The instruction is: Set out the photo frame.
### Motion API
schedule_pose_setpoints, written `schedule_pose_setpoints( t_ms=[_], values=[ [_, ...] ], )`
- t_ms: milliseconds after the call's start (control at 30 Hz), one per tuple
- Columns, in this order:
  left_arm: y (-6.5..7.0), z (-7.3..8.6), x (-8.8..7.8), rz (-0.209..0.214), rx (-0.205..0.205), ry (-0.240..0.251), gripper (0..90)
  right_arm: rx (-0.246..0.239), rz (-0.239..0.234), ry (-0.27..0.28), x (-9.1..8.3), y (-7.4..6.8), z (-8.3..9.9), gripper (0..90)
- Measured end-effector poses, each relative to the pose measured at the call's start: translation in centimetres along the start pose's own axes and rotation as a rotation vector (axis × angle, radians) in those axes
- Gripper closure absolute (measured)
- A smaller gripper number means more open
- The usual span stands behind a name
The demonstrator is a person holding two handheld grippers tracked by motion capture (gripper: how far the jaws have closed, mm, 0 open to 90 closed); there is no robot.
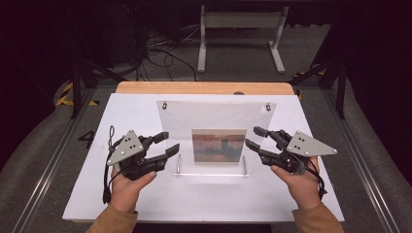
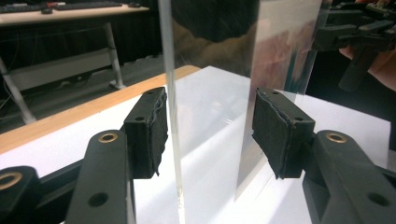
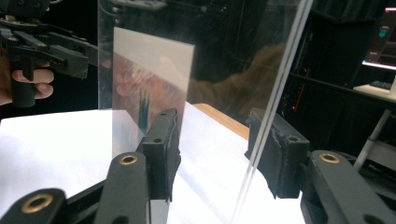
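- Two hand-held grippers are working at a clear acrylic frame [image 1: 216, 131] that is standing upright near the middle of the white counter [image 1: 121, 194], with a small picture [image 1: 218, 144] sandwiched low in its panels.
- Left hand-held gripper [image 1: 171, 141] is sitting at the frame's left edge, jaws wide — in the left gripper view the panel edge [image 2: 169, 93] is running up between the two pads [image 2: 148, 130], apart from both.
- Right hand-held gripper [image 1: 252, 137] is mirroring it at the right edge, also wide; in the right gripper view the double panel edge [image 3: 275, 93] is passing between the pads [image 3: 164, 149], nearer the far one, touching neither as far as I can tell.
- Step in hand, as I am judging it: closing on both side edges to take hold of the frame.
- Doing it well — centring each edge between its pads first, then closing both sides together so the frame is not being shoved sideways or twisted on its feet [image 1: 179, 167].
- Keeping the pads flat to the panel faces and low enough for balance; acrylic is looking slick, so a firm, square pinch is mattering more than speed.
- Watching the picture: an uneven squeeze could be letting the two sheets shift and the print slide.
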State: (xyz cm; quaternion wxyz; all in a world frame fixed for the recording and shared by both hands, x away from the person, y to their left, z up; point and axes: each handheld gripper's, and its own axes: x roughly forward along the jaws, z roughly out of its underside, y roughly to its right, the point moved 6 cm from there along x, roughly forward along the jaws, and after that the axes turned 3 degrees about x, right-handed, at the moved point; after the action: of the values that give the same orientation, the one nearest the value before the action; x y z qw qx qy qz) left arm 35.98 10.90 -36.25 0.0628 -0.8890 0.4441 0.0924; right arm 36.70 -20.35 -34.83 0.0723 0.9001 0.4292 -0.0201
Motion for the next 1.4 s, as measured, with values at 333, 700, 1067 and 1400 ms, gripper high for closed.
schedule_pose_setpoints(
  t_ms=[333,700,1067,1400],
  values=[
    [-0.8,1.1,1.0,-0.031,0.002,-0.026,41.9,0.011,0.026,-0.028,0.9,1.2,1.1,48.5],
    [-1.7,1.9,1.0,-0.071,0.005,-0.063,36.9,0.031,0.061,-0.040,0.5,2.0,1.8,42.1],
    [-1.6,1.9,-1.5,-0.092,0.049,-0.114,25.0,0.029,0.099,-0.096,-2.9,2.1,1.3,37.1],
    [-3.0,4.1,-4.0,-0.110,0.025,-0.156,20.1,0.102,0.159,-0.136,-6.6,3.4,1.9,32.0]
  ],
)
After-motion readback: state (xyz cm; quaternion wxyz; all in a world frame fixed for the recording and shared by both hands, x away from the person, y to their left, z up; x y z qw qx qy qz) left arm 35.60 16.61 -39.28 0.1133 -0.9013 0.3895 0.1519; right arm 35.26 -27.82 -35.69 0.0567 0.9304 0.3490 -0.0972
